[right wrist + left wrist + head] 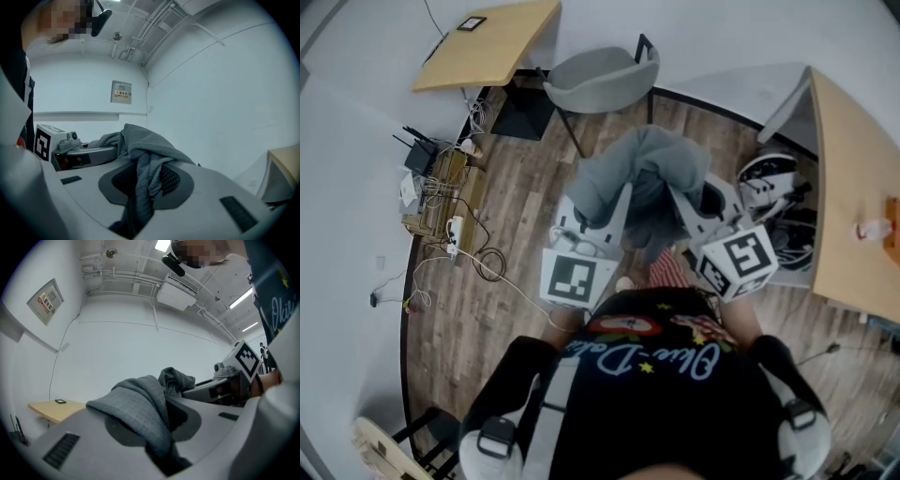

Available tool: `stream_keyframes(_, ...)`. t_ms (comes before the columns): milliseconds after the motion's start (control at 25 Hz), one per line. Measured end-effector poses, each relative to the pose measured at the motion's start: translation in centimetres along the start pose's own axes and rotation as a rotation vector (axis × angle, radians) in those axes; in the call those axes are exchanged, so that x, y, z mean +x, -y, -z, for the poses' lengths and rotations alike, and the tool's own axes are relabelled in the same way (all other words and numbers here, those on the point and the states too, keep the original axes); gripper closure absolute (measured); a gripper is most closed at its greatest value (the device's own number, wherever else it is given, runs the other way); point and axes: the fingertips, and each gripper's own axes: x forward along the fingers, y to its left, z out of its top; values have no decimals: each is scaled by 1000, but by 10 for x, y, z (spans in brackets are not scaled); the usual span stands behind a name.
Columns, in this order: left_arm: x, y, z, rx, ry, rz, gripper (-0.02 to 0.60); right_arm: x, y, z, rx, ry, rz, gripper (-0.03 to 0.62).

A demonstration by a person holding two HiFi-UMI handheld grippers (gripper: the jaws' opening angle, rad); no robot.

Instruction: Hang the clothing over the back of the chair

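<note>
A grey garment (642, 173) hangs bunched in the air between my two grippers, above the wooden floor. My left gripper (609, 202) is shut on its left part; the cloth (150, 413) drapes over the jaws and runs down between them. My right gripper (682, 199) is shut on its right part, with the grey cloth (143, 173) pinched between the pads. Both grippers point roughly level, toward the grey chair (602, 80), which stands beyond the garment by the white wall with its seat facing me. In the left gripper view the right gripper (206, 391) shows at the right.
A wooden desk (487, 42) stands at the far left and another desk (853, 197) at the right. A router, a power strip and cables (441, 202) lie on the floor at the left. A white machine (769, 183) sits under the right desk.
</note>
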Motion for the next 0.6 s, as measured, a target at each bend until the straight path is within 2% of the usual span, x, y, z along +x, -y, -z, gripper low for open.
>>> stream_keyframes(360, 33, -16, 12, 38, -75, -67, 506, 33, 32, 1, 13, -10, -93, 525)
stream_keyframes(600, 62, -35, 4, 42, -71, -111, 506, 61, 57, -15, -2, 9, -153, 525)
